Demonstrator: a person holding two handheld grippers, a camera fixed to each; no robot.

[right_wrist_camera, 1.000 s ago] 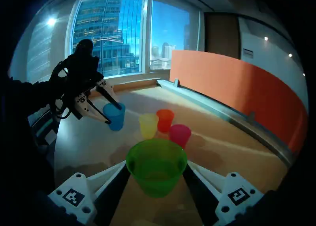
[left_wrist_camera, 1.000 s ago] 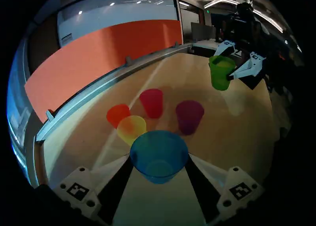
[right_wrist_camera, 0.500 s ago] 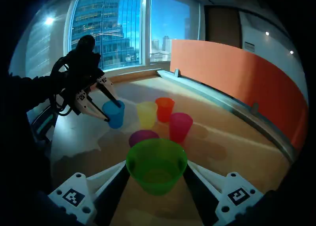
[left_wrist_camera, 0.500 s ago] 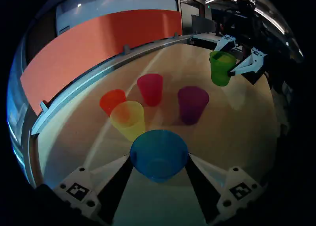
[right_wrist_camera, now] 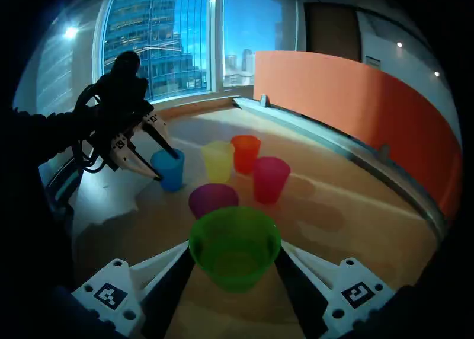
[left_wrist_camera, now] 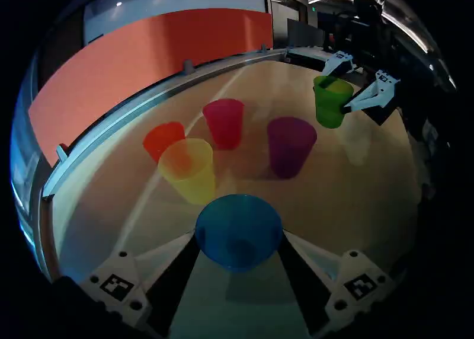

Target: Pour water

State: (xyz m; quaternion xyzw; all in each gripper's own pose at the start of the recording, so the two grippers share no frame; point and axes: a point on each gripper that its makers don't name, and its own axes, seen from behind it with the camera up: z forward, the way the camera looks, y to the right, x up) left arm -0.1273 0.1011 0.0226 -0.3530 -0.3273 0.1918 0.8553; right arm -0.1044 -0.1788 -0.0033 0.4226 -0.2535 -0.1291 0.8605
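Pale wooden table (left_wrist_camera: 355,185) lay below me. My left gripper (left_wrist_camera: 237,239) clamped the blue cup (left_wrist_camera: 239,226) near the purple cup (left_wrist_camera: 290,146). My right gripper (right_wrist_camera: 235,257) pinched the green cup (right_wrist_camera: 235,244) just beside that purple cup.

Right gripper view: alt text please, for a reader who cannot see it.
The right claw holds a green cup over a wooden table, with a purple cup, pink cup, yellow cup and orange cup standing beyond it. Farther left, the left claw grips a blue cup before large windows.
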